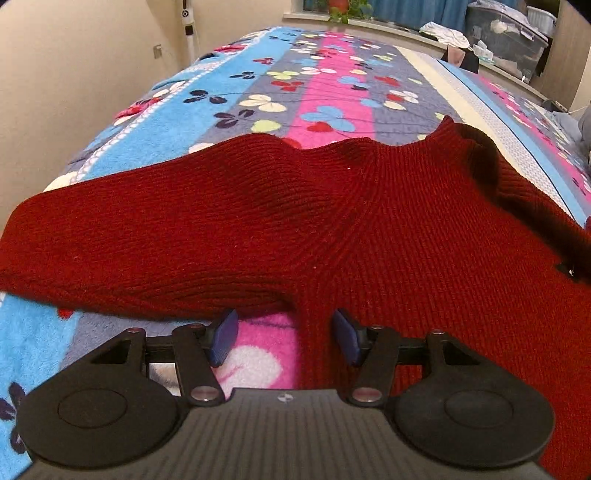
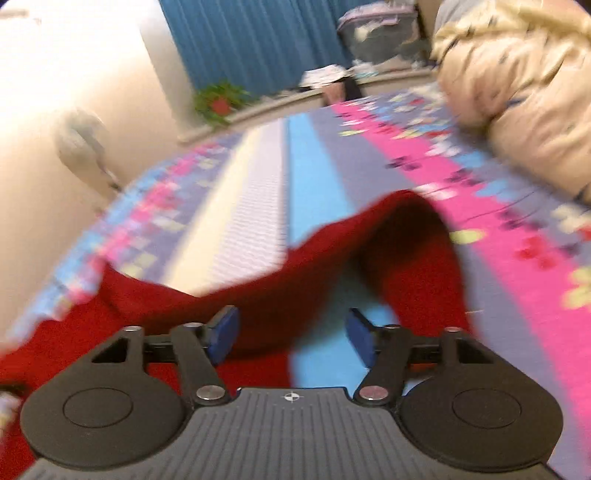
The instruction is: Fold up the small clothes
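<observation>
Red knitted sweater [image 1: 332, 229] lies spread on the flowered blanket [image 1: 258, 92] of the bed, one sleeve going out to the left. Left gripper [image 1: 284, 341] stands open at the armpit, its blue pads [image 1: 223, 341] apart and gripping nothing. Right gripper [image 2: 293, 338] is also wide open and empty, over the other sleeve [image 2: 406, 258]; this view is blurred

sweater [image 1: 332, 229] lies spread on the blanket [image 1: 258, 99], one sleeve [image 1: 110, 240] running out toward 9 o'clock, collar [image 1: 476, 155] up at 1. Left gripper [image 1: 284, 338] sits at 6, right at the armpit edge. Potted plant [image 1: 343, 9] on the sill at 12, storage box [image 1: 506, 33] at 1.
</observation>
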Action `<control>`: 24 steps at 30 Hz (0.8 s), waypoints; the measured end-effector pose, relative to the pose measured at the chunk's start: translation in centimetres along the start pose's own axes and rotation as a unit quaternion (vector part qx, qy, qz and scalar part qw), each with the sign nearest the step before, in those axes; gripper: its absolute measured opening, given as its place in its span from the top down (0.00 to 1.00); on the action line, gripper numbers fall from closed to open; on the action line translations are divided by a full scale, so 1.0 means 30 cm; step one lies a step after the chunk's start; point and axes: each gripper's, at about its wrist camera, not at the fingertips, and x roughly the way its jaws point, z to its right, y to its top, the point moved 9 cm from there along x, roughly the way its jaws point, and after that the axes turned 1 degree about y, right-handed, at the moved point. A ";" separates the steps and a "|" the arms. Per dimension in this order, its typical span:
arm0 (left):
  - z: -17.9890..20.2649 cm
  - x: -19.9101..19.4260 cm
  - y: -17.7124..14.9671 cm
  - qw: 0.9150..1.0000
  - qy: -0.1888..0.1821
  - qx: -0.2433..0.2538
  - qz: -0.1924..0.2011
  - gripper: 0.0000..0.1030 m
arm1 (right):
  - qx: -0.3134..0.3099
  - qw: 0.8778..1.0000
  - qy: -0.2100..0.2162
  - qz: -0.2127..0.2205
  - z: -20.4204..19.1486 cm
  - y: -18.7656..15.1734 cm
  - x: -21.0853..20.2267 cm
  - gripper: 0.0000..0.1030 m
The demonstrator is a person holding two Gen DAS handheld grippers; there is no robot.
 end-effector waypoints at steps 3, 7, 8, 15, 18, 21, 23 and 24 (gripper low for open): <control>0.015 0.013 0.002 1.000 0.002 0.011 0.004 0.39 | 0.040 0.998 0.042 -0.026 -0.029 0.004 0.076 0.23; 0.010 -0.019 0.012 1.000 0.000 0.018 0.005 0.38 | 0.131 0.986 0.066 -0.083 -0.037 0.030 0.211 0.40; 0.010 -0.021 0.010 1.000 -0.001 0.019 0.004 0.38 | 0.133 0.985 0.052 -0.096 -0.047 0.043 0.236 0.60; 0.016 -0.023 0.012 1.000 0.004 0.030 0.007 0.38 | 0.231 0.973 -0.005 -0.013 0.046 0.420 0.363 0.87; 0.015 -0.024 0.012 1.000 0.001 0.028 0.005 0.38 | 0.246 0.967 -0.056 0.042 0.149 0.505 0.354 0.62; 0.014 -0.021 0.015 1.000 -0.003 0.026 0.000 0.38 | 0.162 0.984 -0.052 0.042 0.164 0.478 0.290 0.60; 0.014 -0.021 0.017 1.000 -0.002 0.028 -0.001 0.38 | 0.089 0.990 -0.101 0.044 0.204 0.398 0.213 0.51; 0.015 -0.022 0.017 1.000 -0.001 0.029 -0.001 0.38 | 0.066 0.989 -0.126 0.034 0.232 0.341 0.186 0.48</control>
